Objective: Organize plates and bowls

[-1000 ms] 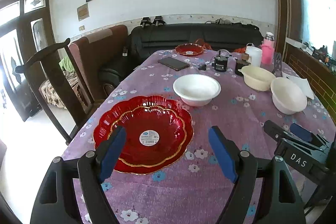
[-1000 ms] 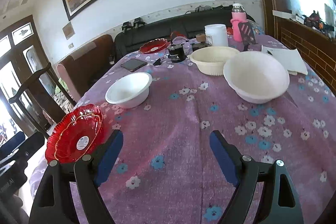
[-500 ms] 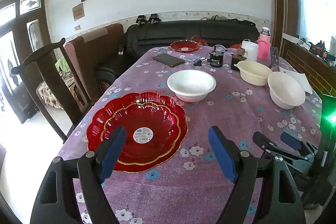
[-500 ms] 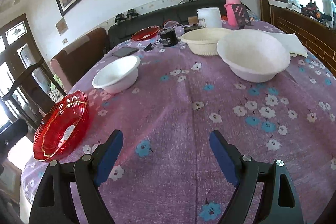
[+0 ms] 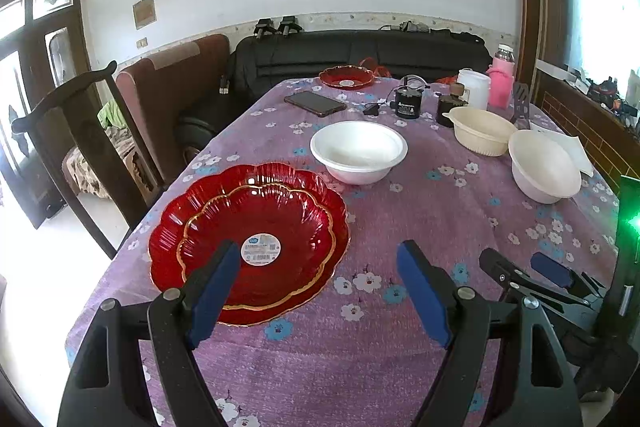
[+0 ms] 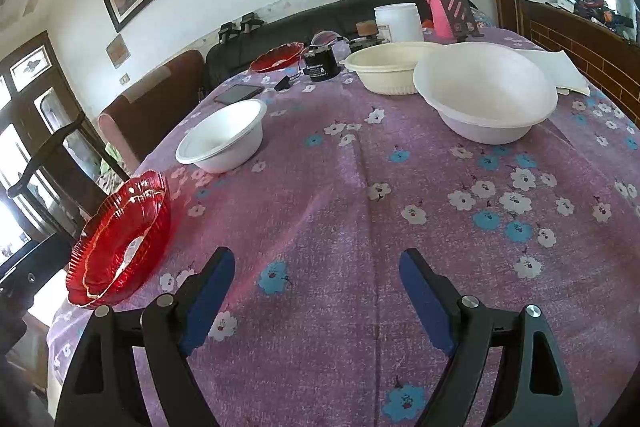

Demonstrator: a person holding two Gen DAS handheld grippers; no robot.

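Nothing is picked up yet. The left hand-held gripper (image 5: 316, 287) and right hand-held gripper (image 6: 316, 295) both gape empty above the table (image 6: 340, 227). Next, grab the near white bowl (image 6: 486, 95) and nest it with the others; red plates (image 5: 248, 239) sit stacked at the left.

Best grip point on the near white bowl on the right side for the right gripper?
Take the white bowl by its flared rim on the near edge, coming in from the front and slightly above with the right gripper, one finger inside and one outside. It sits upright and apparently empty, and its body looks too wide to span.
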